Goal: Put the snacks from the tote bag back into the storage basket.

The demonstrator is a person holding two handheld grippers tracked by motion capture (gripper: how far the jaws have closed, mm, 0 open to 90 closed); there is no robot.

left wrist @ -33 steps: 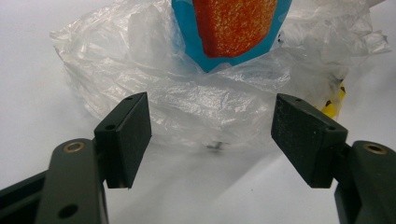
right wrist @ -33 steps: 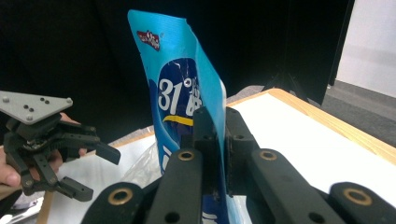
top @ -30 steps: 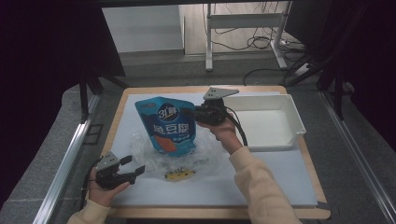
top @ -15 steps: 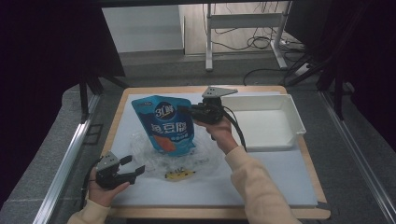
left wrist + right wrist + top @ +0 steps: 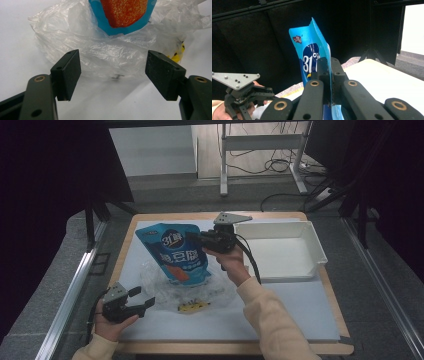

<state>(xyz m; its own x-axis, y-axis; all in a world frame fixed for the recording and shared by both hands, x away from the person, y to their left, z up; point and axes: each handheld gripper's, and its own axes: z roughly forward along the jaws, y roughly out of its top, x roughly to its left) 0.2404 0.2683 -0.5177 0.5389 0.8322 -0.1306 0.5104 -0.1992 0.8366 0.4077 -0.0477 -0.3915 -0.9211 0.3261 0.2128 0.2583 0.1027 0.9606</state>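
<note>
I am holding the blue pouch [image 5: 176, 254] by its right edge with the right claw [image 5: 192, 236], whose jaws are pressing flat on the foil. The pouch is standing up, lifted out of the clear plastic bag [image 5: 185, 287], and its lower end is hanging just above the bag's crumpled opening. Just in front of the pouch, a small yellow packet [image 5: 194, 307] is lying at the bag's near edge. To the right of the pouch, well apart, the white tray [image 5: 314, 251] is sitting on the bench [image 5: 320, 325]. The left claw [image 5: 141, 303] is waiting in front and to the left of the pouch, near the bag, with its jaws standing apart and nothing between them.

I am thinking the grip is the weak point: the jaws are pinching only a thin strip of edge, so the heavy pouch could be swinging or slipping out if I am moving fast toward the tray. The bag is also lying free, so it may be dragging along with the pouch and pulling the yellow packet with it.
</note>
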